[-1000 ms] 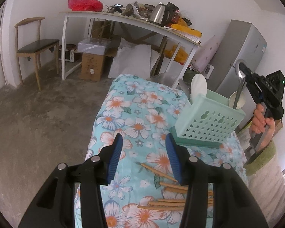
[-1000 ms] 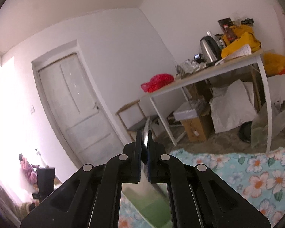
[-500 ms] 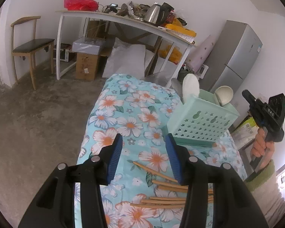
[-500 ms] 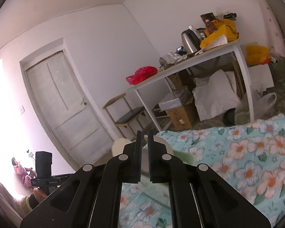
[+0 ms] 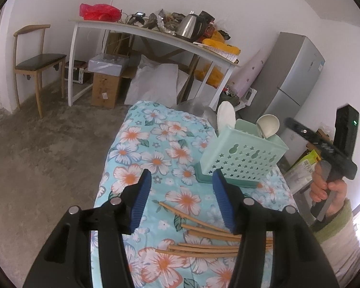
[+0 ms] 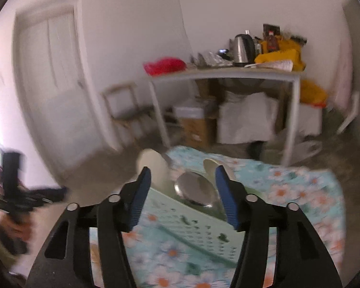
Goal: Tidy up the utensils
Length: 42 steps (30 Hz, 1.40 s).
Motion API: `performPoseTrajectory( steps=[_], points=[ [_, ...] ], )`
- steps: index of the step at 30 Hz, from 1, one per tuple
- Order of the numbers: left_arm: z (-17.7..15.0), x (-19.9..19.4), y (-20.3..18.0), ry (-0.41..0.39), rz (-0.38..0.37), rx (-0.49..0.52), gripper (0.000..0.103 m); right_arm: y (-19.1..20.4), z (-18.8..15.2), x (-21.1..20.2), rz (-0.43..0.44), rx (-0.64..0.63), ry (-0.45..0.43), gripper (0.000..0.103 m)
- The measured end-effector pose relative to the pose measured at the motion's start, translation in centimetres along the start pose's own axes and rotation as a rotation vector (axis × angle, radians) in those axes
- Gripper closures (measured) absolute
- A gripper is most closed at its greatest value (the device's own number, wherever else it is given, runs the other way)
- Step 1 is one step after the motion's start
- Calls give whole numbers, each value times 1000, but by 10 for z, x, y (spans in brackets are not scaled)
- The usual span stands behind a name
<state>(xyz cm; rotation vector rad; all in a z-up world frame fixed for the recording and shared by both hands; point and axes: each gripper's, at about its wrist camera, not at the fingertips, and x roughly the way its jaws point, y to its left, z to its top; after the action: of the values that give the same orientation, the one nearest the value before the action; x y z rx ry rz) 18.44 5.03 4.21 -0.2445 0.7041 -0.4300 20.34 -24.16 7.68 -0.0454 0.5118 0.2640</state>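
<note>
Hovering over the floral tabletop [image 5: 136, 144], the left claw [image 5: 181, 199] gapes empty, chopsticks [image 5: 204, 237] lying near beneath it. The right claw [image 6: 182, 192], jaws just opened, holds nothing above the basket [image 6: 180, 218], where a metal spoon [image 6: 195, 190] stands.

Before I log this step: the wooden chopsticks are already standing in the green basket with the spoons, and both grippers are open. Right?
Not quite. In the left wrist view the wooden chopsticks still lie loose on the floral cloth, in front of the green basket, not in it. The spoons do stand in the basket, and the left gripper and the right gripper are both open.
</note>
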Motion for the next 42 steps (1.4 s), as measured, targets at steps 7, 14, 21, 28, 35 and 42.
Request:
performPoseTrajectory(
  steps=[7, 14, 21, 28, 35, 42],
  points=[
    [12, 0, -11, -33, -8, 9, 51, -21, 8, 6, -86, 135, -9, 46],
    [57, 60, -54, -72, -31, 60, 40, -47, -5, -3, -89, 270, 24, 45],
    [69, 129, -84, -30, 51, 150, 40, -50, -10, -14, -100, 231, 54, 37],
    [68, 156, -80, -20, 107, 152, 40, -33, -5, 2, -88, 74, 92, 26],
    [67, 164, -78, -2, 105, 147, 40, -10, 5, 37, -73, -113, 159, 17],
    [68, 169, -72, 12, 64, 116, 41, -1, 1, 68, -71, -206, 239, 16]
  ],
)
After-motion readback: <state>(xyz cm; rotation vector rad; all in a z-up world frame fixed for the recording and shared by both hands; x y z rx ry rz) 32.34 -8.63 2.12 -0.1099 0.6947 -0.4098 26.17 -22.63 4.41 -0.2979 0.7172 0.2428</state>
